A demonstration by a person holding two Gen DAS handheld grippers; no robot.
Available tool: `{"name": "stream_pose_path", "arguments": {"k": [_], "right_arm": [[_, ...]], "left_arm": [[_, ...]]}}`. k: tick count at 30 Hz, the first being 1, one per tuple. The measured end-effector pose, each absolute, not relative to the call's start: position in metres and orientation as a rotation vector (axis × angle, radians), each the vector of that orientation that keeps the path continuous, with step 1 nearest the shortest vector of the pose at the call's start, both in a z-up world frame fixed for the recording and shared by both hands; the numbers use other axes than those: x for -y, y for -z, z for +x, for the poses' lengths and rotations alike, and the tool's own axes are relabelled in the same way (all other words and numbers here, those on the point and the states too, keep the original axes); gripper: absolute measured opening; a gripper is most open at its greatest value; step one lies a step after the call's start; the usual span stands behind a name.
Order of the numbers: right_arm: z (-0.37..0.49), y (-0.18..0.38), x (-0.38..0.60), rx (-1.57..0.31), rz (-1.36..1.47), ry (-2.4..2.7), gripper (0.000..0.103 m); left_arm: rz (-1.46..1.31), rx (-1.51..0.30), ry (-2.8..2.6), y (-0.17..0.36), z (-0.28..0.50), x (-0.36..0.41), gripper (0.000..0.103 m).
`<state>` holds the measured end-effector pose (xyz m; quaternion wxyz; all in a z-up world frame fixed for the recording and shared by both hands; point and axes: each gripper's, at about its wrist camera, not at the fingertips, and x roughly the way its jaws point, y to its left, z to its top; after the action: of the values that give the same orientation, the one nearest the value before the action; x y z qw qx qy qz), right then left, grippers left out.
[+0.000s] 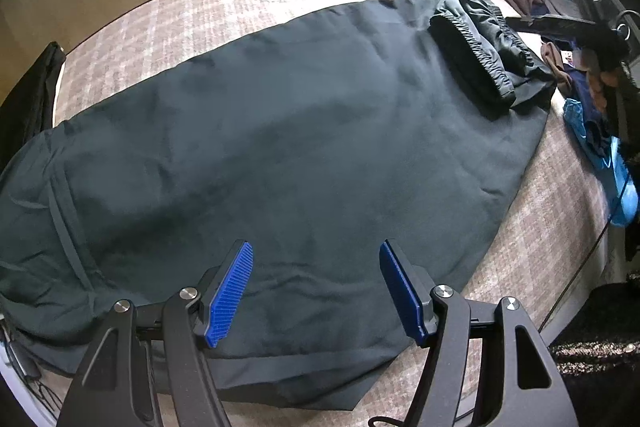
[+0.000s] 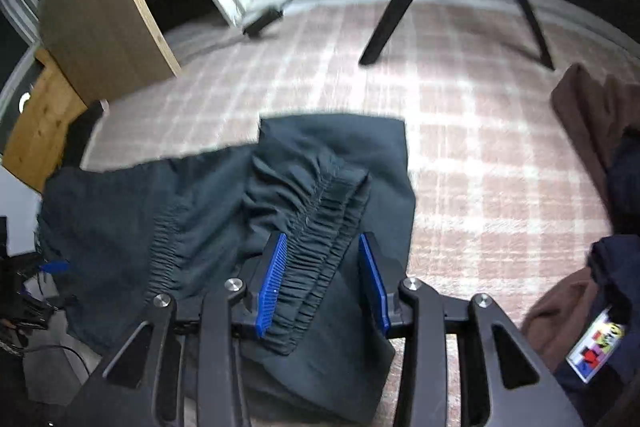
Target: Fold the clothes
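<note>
A large dark teal garment [image 1: 280,147] lies spread flat on the plaid bed cover. Its elastic waistband end [image 1: 480,43] is bunched at the far right. My left gripper [image 1: 316,255] is open and empty, hovering over the garment's near edge. In the right wrist view the gathered waistband [image 2: 316,239] lies between the blue pads of my right gripper [image 2: 322,247]. The jaws are open with a gap on each side of the band, and the fabric rests on the bed.
A pile of other clothes, brown, navy and blue [image 1: 600,115], lies at the right edge of the bed; it also shows in the right wrist view [image 2: 592,307]. Black tripod legs [image 2: 400,3] and a wooden cabinet [image 2: 104,7] stand beyond the bed.
</note>
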<state>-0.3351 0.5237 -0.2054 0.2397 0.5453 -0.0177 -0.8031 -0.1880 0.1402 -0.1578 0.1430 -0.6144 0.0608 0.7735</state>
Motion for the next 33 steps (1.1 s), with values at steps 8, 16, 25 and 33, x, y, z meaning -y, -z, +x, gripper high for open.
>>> {"name": "stream_pose_path", "arguments": {"k": [8,16,25,33], "right_arm": [[-0.332,0.207,-0.495,-0.131,1.459,2.096,0.002],[-0.328,0.181,-0.466,-0.179,1.424,2.056,0.01],[-0.321,0.214,-0.471,-0.147,1.551,2.038,0.032],[-0.298,0.172,-0.449,-0.352,1.413,1.997,0.008]], "left_arm": [[-1.782,-0.167,-2.231,0.159,-0.186,-0.138,0.064],[-1.777,-0.131,-2.254,0.158,-0.186,-0.125,0.064],[-1.813,-0.122,-2.256,0.173,-0.189,-0.115,0.064],[-1.812,-0.107,-2.251,0.18,-0.19,-0.114,0.064]]}}
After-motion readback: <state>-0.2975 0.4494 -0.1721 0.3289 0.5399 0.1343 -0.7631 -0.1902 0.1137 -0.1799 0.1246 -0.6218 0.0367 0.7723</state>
